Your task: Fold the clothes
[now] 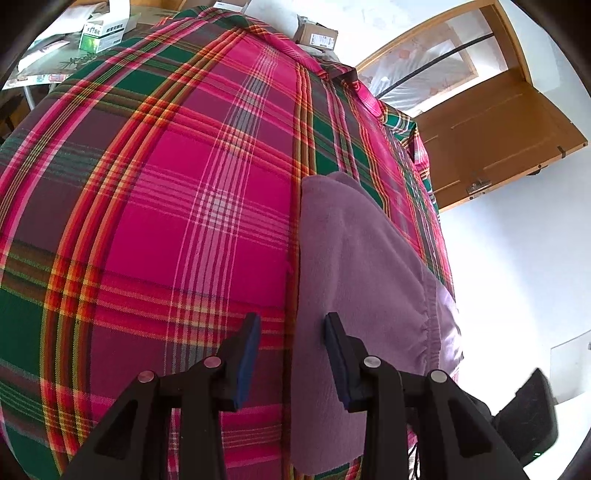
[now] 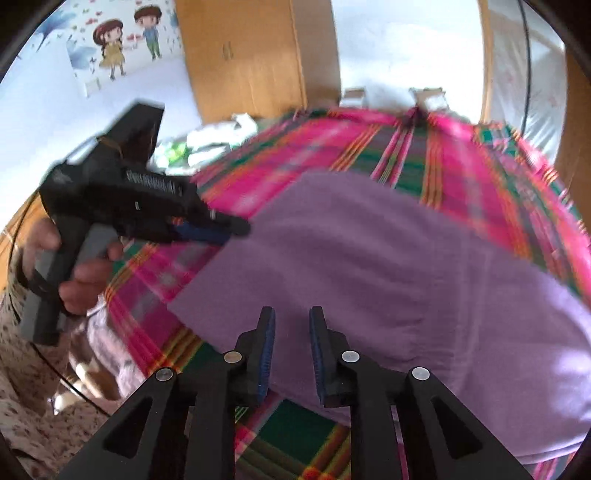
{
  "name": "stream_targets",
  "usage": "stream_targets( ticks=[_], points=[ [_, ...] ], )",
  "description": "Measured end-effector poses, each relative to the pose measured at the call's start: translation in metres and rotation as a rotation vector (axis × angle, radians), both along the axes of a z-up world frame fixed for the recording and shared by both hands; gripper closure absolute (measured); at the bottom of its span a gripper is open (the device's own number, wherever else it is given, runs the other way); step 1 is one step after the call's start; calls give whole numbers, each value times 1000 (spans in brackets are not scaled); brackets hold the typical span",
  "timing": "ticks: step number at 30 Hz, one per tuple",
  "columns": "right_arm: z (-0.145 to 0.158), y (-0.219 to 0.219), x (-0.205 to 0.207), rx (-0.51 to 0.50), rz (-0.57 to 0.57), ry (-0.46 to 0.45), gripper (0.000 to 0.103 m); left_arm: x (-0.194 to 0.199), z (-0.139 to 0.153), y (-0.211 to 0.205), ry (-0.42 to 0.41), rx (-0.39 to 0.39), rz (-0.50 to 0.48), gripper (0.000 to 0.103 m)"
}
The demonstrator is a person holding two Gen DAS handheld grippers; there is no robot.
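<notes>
- Where the bright pink, green and orange plaid cloth [image 1: 166,206] covers the broad surface, a soft lilac-purple fleece garment [image 2: 388,266] lies flat on it, folded to a straight left edge with a square corner at the far left.
- In the left wrist view that same garment [image 1: 354,280] runs down the right part of the plaid, with a gathered elastic seam near its right side.
- The left gripper [image 1: 291,354], black with blue pads, hovers low over the garment's left edge; its jaws stand moderately apart with nothing between them, one finger above the plaid and the other above the purple fabric.
- From the right wrist view the left gripper [image 2: 225,230] shows side-on, its tips right at the far left corner of the garment; whether they touch the fabric I cannot tell, as the picture is blurred.
- A person's hand [image 2: 79,273] wraps that gripper's grey handle, and a pale floral sleeve [image 2: 22,369] shows below it.
- The right gripper [image 2: 291,350] sits over the garment's near edge, its jaws narrowly apart and holding nothing.
- A green and white carton [image 1: 105,33] and a brown cardboard box [image 1: 317,37] stand beyond the plaid's far end.
- A wooden door [image 1: 491,125] stands open against the white wall, and a wooden wardrobe [image 2: 251,55] rises beside a cartoon wall sticker of two children [image 2: 125,40].
</notes>
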State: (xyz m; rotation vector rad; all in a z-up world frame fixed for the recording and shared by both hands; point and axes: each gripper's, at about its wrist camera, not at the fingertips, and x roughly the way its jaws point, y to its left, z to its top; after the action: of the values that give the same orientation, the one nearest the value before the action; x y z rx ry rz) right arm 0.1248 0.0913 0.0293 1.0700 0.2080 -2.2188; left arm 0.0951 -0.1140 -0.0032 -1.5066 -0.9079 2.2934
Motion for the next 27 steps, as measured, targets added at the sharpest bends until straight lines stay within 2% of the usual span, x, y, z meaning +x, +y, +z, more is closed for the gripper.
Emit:
stream_targets(
  ticks=[3,8,13,16,18,19,20,23,27],
  points=[
    [-13,1,0,13,-6,-29,83,2,-1,-3,2,11,-6,67],
    [-3,-7,0,34,-16,-2,83,3,-1,-4,4,14,-10,67],
    [7,-32,5,-17,39,32,79,3,-2,-7,3,21,-12,67],
    [3,-49,5,-20,64,15,78,3,-2,-8,2,16,-19,67],
    [0,-58,7,-19,73,11,68,3,-2,-7,1,11,-24,67],
    [-1,-61,8,-19,76,12,52,2,-2,-7,0,10,-25,67],
    [-2,-62,9,-24,80,13,46,1,-1,-6,0,8,-27,67],
    [-2,-72,13,-22,96,25,46,0,-2,-5,-2,8,-29,67],
    [-14,-88,14,71,74,68,46,-2,-2,-5,-4,7,-36,67]
  ],
)
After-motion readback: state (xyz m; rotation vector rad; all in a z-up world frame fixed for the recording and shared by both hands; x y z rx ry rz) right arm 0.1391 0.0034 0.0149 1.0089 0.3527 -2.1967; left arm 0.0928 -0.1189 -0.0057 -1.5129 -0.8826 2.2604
